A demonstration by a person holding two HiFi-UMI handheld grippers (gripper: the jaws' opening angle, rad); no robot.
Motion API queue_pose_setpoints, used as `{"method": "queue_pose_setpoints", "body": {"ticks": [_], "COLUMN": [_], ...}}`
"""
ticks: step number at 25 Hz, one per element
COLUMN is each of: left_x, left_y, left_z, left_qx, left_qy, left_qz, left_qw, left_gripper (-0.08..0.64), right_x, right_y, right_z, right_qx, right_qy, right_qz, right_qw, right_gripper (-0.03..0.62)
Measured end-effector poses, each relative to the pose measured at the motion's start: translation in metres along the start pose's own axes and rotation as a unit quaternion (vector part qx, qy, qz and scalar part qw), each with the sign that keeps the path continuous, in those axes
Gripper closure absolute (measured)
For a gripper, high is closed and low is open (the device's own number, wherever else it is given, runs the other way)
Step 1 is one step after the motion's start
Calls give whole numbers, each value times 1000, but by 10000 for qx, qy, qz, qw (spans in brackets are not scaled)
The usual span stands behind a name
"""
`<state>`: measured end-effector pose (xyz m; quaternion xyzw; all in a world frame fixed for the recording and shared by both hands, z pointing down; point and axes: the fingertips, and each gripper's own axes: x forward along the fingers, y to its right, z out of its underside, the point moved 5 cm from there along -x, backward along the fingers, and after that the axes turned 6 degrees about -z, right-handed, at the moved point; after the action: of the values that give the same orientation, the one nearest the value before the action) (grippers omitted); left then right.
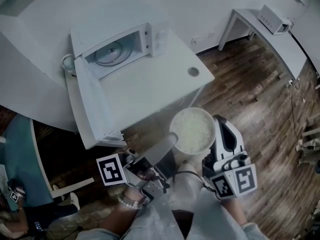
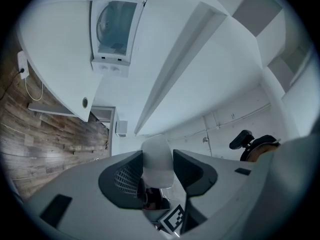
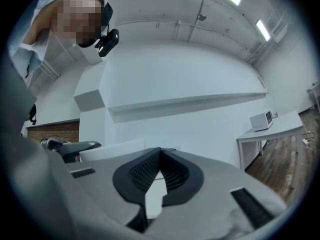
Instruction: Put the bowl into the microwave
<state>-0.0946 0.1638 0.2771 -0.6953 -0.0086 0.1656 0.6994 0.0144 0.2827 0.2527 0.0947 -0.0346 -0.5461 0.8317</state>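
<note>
Short of the table [image 1: 150,86] edge, left gripper [image 2: 157,160] clamps bowl [image 1: 192,130]; right gripper [image 3: 160,152] closed

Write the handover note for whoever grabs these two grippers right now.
Left gripper: jaws wide apart, closed on the bowl, with a white part of it between the pads.
Right gripper: jaws shut, at the bowl's right side. Whether it pinches the rim is unclear.
Bowl: held in the air just short of the table.
Microwave: on the table, with its door open.
Done: bowl lifted, door open.
Left: carry the bowl in, set it on the turntable, release.
</note>
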Motion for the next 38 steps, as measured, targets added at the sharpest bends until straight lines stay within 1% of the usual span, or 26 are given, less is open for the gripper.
{"method": "queue_pose_setpoints", "body": {"ticks": [5,8,11,15,18,20,26,30,38], "left_x": [4,10,18,30,44,54,83,95,115], "left_y": [-4,-2,-1,-6,-7,-9,-16,-20,-28], "left_z": [-10,-17,-25,-32,-37,-41,-52,-58,-64], "left_qx": [-8,82,169,141,221,282,311,390,529], "left_qy": [208,360,515,793,1001,1176,1693,2024,2549], "left_qz": [-28,-30,-68,-99,-122,-118,-108,-96,-162], "left_qw": [9998,9993,9985,9967,9947,9926,9850,9785,9654], "left_gripper": [373,371,371,373,373,373,373,373,373], "right_x": [18,29,45,65,79,89,123,139,167], "right_y": [6,12,20,33,48,58,86,98,119], "right_z": [2,0,-3,-5,-8,-11,-16,-16,-11], "right_qx": [57,96,133,130,145,177,251,325,495], "right_qy": [-17,-34,-49,-124,-174,-204,-304,-354,-502], "right_qz": [-171,-323,-524,-814,-1034,-1186,-1665,-1967,-2469], "right_qw": [9998,9994,9985,9965,9944,9926,9853,9793,9665], "right_gripper": [589,589,589,589,589,589,589,589,589]}}
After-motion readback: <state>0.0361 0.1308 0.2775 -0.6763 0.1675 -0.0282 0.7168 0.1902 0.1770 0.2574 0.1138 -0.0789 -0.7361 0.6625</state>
